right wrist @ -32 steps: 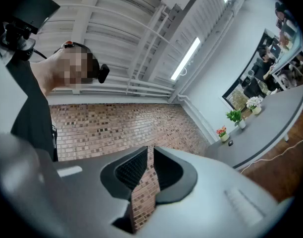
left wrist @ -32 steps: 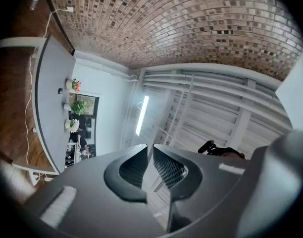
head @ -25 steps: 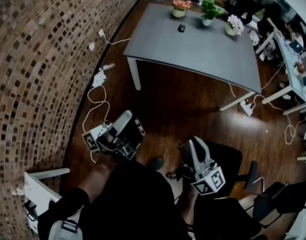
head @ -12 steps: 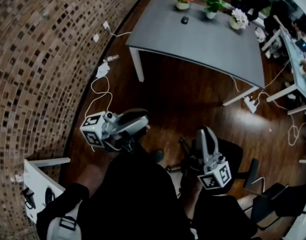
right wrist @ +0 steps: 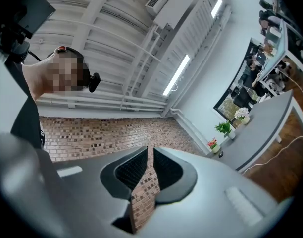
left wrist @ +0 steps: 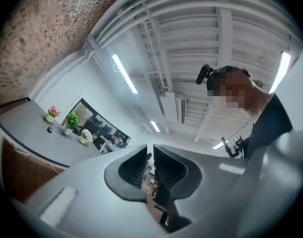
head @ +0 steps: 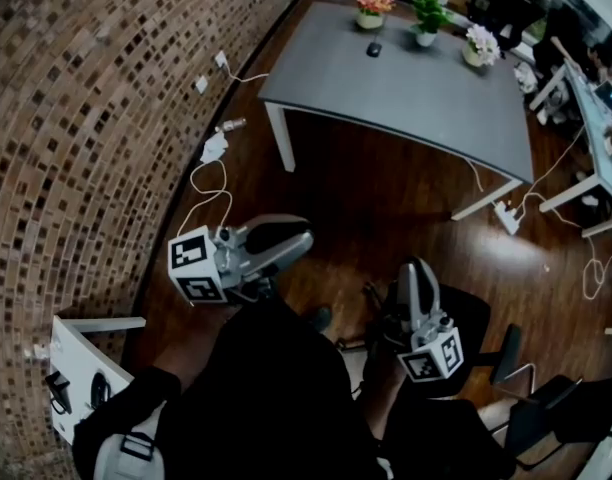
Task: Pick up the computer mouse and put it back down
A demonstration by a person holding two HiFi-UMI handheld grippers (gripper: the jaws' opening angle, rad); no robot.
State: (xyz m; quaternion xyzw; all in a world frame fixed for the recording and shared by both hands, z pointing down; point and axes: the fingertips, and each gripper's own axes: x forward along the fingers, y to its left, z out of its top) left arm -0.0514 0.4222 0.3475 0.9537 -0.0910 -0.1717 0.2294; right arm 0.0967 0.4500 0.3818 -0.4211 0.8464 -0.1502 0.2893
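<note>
The small black computer mouse [head: 374,49] lies at the far side of the grey table [head: 416,93], between potted flowers; it also shows as a dark speck in the left gripper view [left wrist: 50,130] and in the right gripper view [right wrist: 221,153]. Both grippers hang low in front of the person's body, well short of the table. My left gripper [head: 304,240] points toward the right and a little upward, jaws shut with nothing between them [left wrist: 150,148]. My right gripper [head: 414,268] points ahead toward the table, jaws also shut and empty [right wrist: 150,150].
A brick wall [head: 86,118] runs along the left, with white cables and adapters [head: 211,153] on the wooden floor beside it. Three flower pots [head: 426,18] stand at the table's far edge. Black office chairs [head: 486,358] sit at the right, and a power strip [head: 506,213] lies near a table leg.
The left gripper has rolled over and swung so its marker cube now faces up at the left. The right gripper has drifted slightly right. The table sits a little nearer in view.
</note>
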